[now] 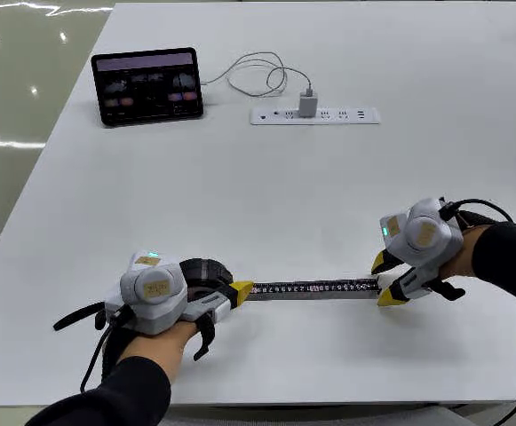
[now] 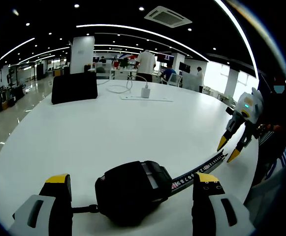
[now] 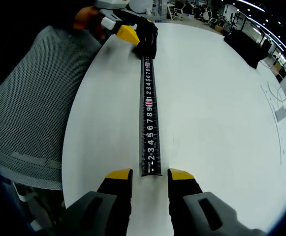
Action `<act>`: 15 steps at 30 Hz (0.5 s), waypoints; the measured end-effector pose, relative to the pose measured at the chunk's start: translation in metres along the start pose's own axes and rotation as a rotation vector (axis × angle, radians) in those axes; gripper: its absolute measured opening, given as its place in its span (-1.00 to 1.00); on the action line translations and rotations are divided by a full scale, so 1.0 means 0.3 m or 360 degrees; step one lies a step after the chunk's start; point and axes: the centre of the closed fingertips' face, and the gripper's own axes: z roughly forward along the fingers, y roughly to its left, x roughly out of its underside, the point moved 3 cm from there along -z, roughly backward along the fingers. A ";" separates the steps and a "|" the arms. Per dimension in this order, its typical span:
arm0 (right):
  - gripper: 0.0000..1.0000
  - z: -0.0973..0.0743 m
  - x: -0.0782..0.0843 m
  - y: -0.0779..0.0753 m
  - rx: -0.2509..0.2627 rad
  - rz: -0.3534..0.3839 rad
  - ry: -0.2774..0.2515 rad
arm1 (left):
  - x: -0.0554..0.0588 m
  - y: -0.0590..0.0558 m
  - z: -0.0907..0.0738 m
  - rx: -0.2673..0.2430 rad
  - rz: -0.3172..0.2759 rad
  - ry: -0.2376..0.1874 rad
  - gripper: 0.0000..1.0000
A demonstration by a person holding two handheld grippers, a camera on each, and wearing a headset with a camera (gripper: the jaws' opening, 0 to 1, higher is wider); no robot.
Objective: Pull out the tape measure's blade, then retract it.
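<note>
The black tape measure case (image 1: 206, 275) lies near the table's front edge, with a strap trailing from it. Its blade (image 1: 315, 287) lies flat on the table, drawn out to the right. My left gripper (image 1: 227, 279) straddles the case (image 2: 133, 189); its yellow-tipped fingers (image 2: 58, 180) stand apart from the case on both sides, so it is open. My right gripper (image 1: 388, 280) is open at the blade's far end. In the right gripper view the blade's hook end (image 3: 151, 169) sits just ahead of the gap in my right gripper (image 3: 150, 175), touching neither pad.
A black tablet (image 1: 147, 85) stands at the back left of the white table (image 1: 266, 195). A white power strip (image 1: 315, 115) with a charger and a looped cable lies at the back middle. The table's front edge runs just below both hands.
</note>
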 end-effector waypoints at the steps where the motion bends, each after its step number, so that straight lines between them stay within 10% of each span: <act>1: -0.56 0.000 -0.004 0.000 0.0000 -0.0004 -0.0001 | -0.001 -0.001 0.000 0.0001 0.0002 -0.0001 0.98; 15: -0.76 0.014 -0.006 0.001 0.0019 0.0020 0.0028 | 0.001 -0.008 0.008 0.0021 -0.0021 -0.0005 0.78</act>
